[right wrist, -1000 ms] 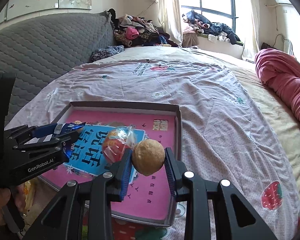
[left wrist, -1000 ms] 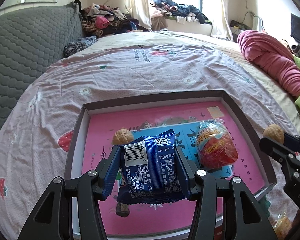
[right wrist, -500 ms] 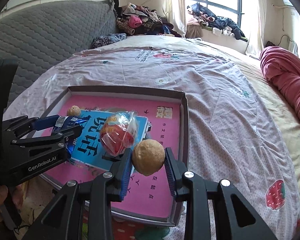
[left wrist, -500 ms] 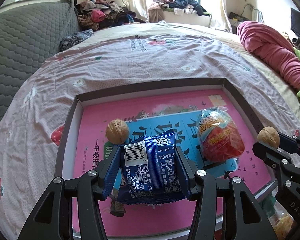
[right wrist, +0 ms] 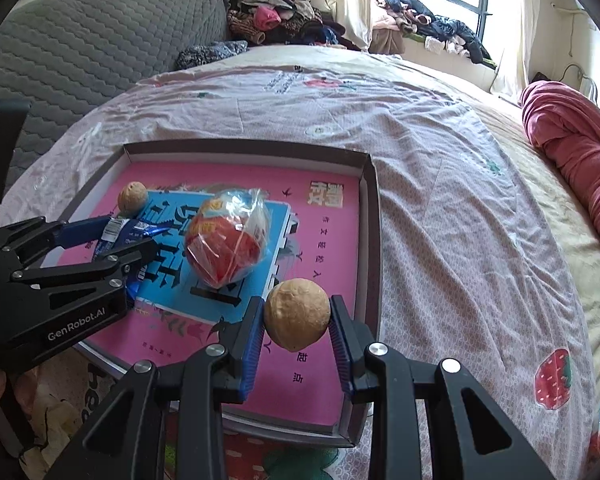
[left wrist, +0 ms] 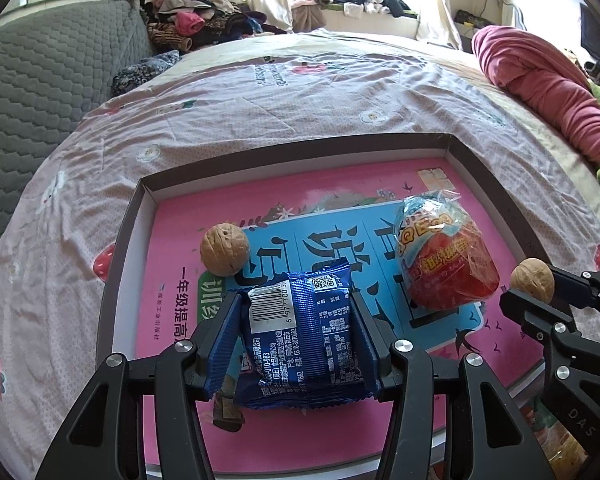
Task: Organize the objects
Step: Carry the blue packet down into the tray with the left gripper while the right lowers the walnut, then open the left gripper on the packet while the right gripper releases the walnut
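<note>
The left tool (left wrist: 296,332) is clamped across the flat sides of the blue snack packet (left wrist: 300,336), held just above the box tray (left wrist: 140,200); the packet is judged light, soft and crushable, so a hold across its flat middle suits it. The right tool (right wrist: 296,320) is clamped on a walnut (right wrist: 297,314) over the tray's near right corner; this is judged hard, round and prone to slip, so the pads belong at its widest part. Whether the packet touches the tray floor cannot be told, and the tray's near edge is hidden behind the tools.
</note>
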